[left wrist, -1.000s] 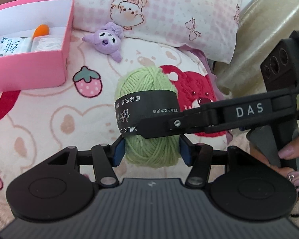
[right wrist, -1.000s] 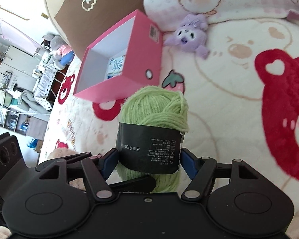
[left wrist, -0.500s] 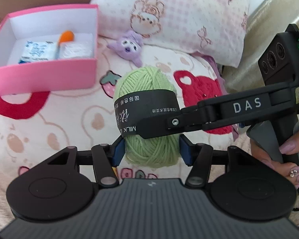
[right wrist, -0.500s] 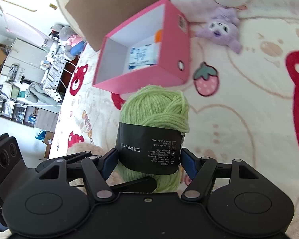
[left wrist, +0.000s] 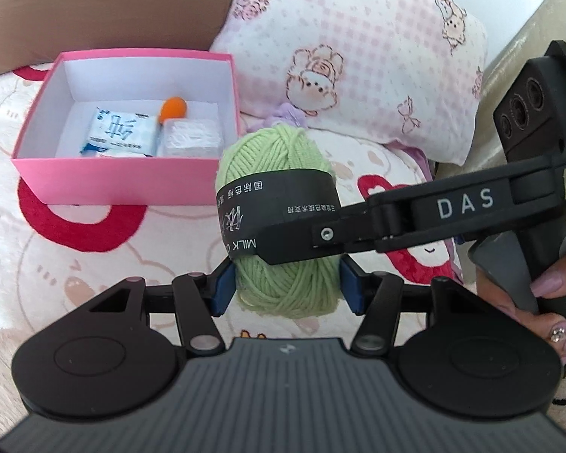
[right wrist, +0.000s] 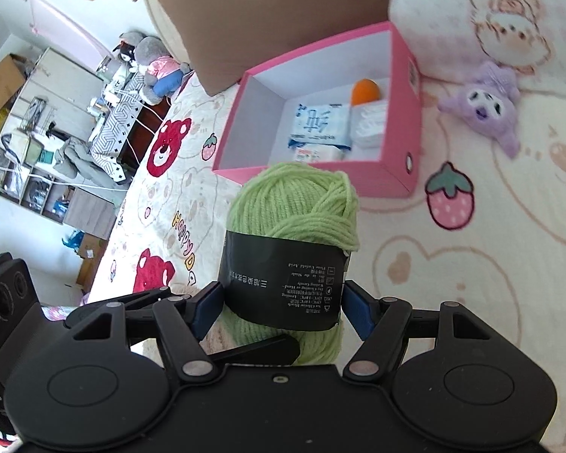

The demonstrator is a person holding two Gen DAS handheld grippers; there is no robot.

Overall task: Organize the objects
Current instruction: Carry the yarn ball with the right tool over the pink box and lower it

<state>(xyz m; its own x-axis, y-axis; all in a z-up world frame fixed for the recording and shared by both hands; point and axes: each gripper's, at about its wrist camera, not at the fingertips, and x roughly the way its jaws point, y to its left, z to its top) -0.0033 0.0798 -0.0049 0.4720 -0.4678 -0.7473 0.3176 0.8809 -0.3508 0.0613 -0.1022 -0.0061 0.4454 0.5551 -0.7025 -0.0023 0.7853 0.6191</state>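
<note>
We look down and forward along each gripper's fingers, close over the bed. Both views share the green yarn ball (left wrist: 279,222) (right wrist: 294,241) and the pink box (left wrist: 120,185) (right wrist: 400,113), seen from roughly crossing sides.

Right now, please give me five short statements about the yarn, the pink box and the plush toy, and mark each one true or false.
1. Both tongs, left and right, are closed on the green yarn ball. True.
2. The pink box is empty. False: it holds white packets and an orange-tipped item.
3. The yarn ball wears a black paper band. True.
4. The purple plush toy lies inside the box. False: it lies on the bedspread beside the box.
5. The yarn ball already rests in the box. False: it is held outside it, on the near side.
</note>
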